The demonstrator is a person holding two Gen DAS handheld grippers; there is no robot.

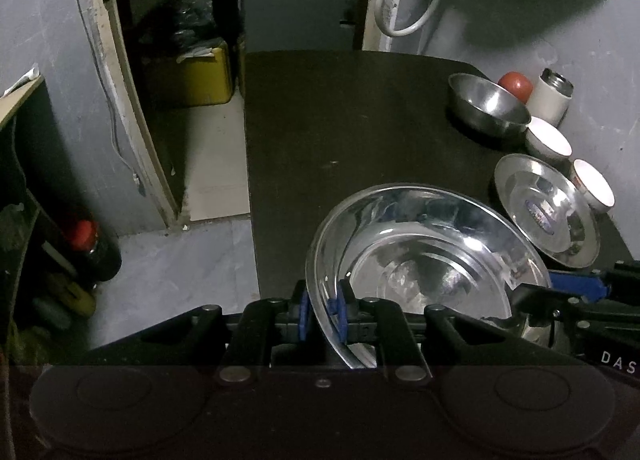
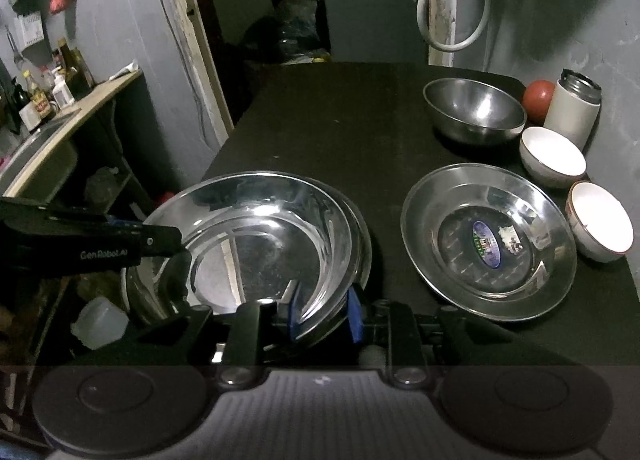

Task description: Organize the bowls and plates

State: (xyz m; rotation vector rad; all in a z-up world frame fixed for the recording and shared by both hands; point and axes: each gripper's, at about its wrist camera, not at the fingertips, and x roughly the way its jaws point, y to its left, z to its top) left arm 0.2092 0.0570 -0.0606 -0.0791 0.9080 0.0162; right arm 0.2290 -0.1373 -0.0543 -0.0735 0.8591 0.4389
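"GenRobot.AI" reads in pale letters along the left claw (image 2: 176, 248) as seen from the right wrist; "DAS" shows on the right claw (image 1: 532, 292) in the left view. Both claws are closed on the rim of the same steel plate (image 2: 256, 236), the left claw's blue pads (image 1: 338, 310) pinching its near-left edge, the right claw (image 2: 326, 314) clamping its near edge, so the plate hangs tilted over the front left part of the black table (image 2: 340, 120). A second steel plate (image 2: 488, 240) lies flat to the right, a blue oval sticker (image 2: 486, 243) at its centre, its print unreadable.
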